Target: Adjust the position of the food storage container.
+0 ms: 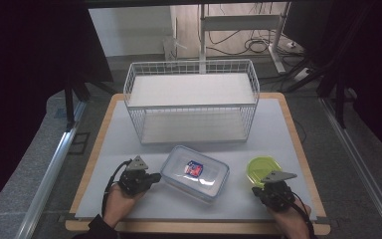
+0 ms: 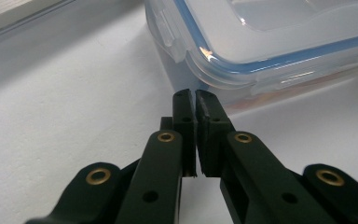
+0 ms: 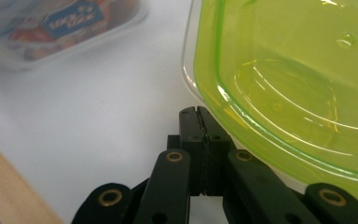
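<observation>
Both tools rest clenched and empty on the bench — left tool just short of the box, right tool beside the green bowl — so nothing looks begun, and a grasp would first call for parting the jaws.

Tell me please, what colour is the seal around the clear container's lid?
Blue seal, clearest in the left gripper view.

We see a clear lidded box with blue seal, flat on the mat, centre front, lid latched, a red-blue packet inside. A yellow-green translucent container sits well to its right, near the mat's front right.
</observation>
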`<state>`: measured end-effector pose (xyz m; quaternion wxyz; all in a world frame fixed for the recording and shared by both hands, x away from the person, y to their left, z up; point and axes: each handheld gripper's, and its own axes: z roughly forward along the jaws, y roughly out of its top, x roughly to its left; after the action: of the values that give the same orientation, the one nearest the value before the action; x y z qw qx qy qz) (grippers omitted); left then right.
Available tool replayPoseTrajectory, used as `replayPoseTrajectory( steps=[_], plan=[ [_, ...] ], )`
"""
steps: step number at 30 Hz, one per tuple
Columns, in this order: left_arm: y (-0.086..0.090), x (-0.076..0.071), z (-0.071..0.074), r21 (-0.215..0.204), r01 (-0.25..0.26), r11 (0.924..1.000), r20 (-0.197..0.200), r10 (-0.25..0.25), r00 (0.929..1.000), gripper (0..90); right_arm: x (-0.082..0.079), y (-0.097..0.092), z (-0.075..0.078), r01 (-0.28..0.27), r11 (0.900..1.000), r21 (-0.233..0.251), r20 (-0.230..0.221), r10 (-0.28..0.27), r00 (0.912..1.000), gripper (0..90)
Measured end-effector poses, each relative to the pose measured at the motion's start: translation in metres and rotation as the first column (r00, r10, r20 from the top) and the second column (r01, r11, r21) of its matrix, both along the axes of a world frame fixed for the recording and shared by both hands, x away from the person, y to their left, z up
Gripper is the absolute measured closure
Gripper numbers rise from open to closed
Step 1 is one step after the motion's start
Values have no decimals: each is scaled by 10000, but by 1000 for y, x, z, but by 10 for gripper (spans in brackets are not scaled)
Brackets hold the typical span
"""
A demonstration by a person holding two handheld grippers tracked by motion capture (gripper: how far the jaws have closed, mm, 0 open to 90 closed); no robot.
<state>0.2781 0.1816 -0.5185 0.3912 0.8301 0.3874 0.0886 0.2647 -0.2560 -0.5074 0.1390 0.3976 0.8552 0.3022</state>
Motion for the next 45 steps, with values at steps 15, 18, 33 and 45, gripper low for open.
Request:
replayPoseTrajectory(
  steps=[15,18,33,45],
  plan=[
    [0,4,-1,144,-209,9997,73,208,9998,868,33,-7,0,580,9979,-295,352,-570,9978,894],
    [-2,13,-3,-16,-316,9995,-22,316,9995,868,25,5,5,324,9995,8,420,-324,9986,894],
    [-8,1,-2,1,-196,9998,-128,196,9997,900,29,60,8,-440,9862,1598,29,441,9990,896],
    [-9,-18,-1,378,-264,9989,-78,267,9996,900,50,75,6,-439,9892,1395,160,420,9990,896]
  ],
)
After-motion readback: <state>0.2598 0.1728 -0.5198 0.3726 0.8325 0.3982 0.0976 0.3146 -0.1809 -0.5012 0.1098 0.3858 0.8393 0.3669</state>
